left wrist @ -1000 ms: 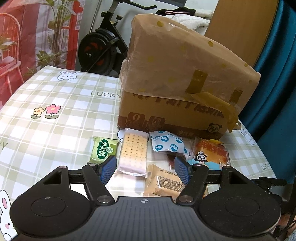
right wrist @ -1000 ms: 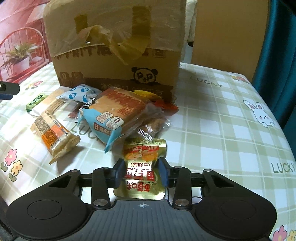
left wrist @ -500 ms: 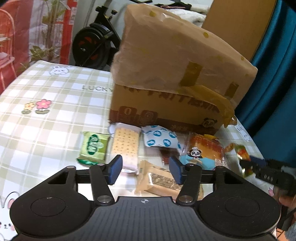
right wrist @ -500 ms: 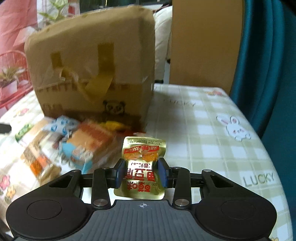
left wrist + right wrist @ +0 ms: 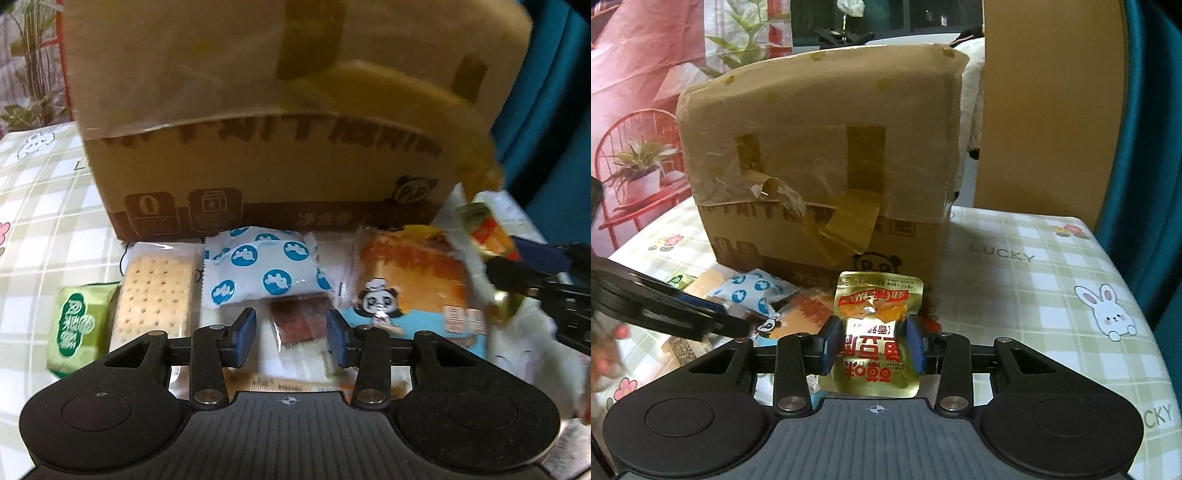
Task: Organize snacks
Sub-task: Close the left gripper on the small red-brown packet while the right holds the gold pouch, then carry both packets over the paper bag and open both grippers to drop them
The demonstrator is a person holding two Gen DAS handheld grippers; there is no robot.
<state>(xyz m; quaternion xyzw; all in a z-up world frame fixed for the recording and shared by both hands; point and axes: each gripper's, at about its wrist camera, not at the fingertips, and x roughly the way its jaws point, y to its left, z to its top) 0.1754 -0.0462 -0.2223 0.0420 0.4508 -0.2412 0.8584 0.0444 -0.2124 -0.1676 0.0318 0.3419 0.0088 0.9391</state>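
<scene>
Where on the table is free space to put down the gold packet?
Free: the checked cloth right of the cardboard box, out to the rabbit print. Also the cloth left of the green packet. Crowded: the strip before the box, from the cracker pack to the panda cake.

**Colours and patterns on the snack table**

The tablecloth [image 5: 1034,280] is a green-and-white check with pink flowers and white rabbits. The cardboard box [image 5: 820,184] is brown with darker brown print and yellowish tape. One packet [image 5: 258,273] is white with blue dots, another green packet [image 5: 77,325] has white lettering, and the cracker pack [image 5: 155,291] is pale beige. The foil pouch [image 5: 875,332] is gold with red lettering. A panda wrapper [image 5: 410,291] shows orange over light blue. The curtain [image 5: 1152,147] is teal.
</scene>
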